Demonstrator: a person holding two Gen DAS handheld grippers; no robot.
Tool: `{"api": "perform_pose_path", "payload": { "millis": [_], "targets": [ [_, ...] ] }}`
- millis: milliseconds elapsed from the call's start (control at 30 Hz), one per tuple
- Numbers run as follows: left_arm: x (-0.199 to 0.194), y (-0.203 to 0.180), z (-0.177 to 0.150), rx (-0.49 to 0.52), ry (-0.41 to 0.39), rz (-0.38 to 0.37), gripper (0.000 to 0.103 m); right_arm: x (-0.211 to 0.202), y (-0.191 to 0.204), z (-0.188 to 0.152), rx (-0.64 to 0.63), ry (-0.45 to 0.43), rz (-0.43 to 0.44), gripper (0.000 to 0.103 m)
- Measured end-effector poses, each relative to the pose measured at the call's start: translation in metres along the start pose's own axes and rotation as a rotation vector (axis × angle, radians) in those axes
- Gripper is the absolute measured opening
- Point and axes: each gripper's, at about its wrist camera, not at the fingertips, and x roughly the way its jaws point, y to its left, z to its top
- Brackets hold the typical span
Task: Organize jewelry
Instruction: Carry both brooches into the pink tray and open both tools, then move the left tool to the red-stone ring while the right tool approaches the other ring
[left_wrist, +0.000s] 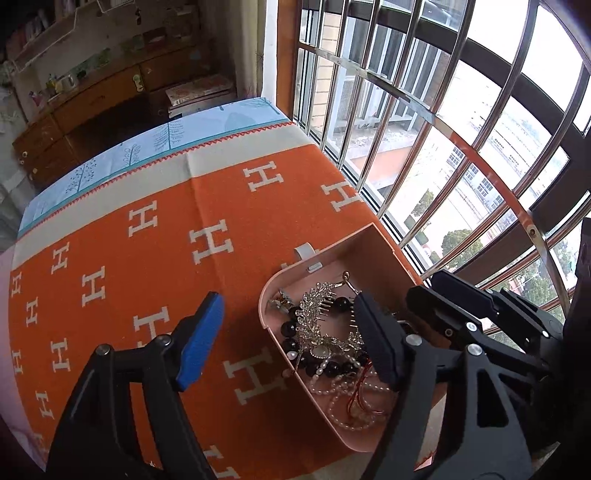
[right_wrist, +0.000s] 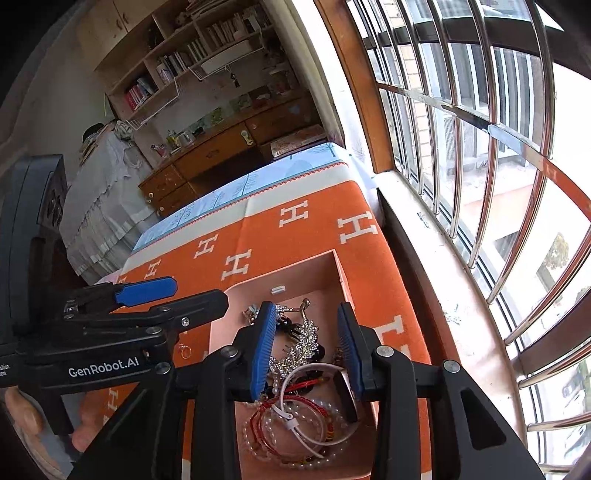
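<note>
Hovering over pink box, both hand-held grippers spread, empty; window bars beside.

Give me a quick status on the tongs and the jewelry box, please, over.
Left tongs open, straddling the box's near wall. Right tongs open over the jewelry, gripping nothing. Pink jewelry box open, pieces tangled. Nothing blocking.

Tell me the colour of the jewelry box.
The jewelry box is pale pink, clearest in the left wrist view.
</note>
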Motion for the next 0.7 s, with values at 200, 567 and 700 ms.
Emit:
{"api": "perform_pose_path", "payload": {
  "millis": [200,567,700],
  "targets": [
    [-0.028,0.018,-0.017,-0.031,-0.027,0.024,0.074,-0.008,0.022,-0.006,-0.04,-0.009,0.003,0.035],
    [-0.091,0.075,-0.056,-0.125,-0.089,0.124,0.078,-0.033,0.064,-0.018,-0.118,-0.068,0.039,0.058],
    [-0.113,0.097,-0.075,-0.164,-0.113,0.155,0.078,-0.039,0.083,-0.024,-0.152,-0.079,0.062,0.058]
  ]
}}
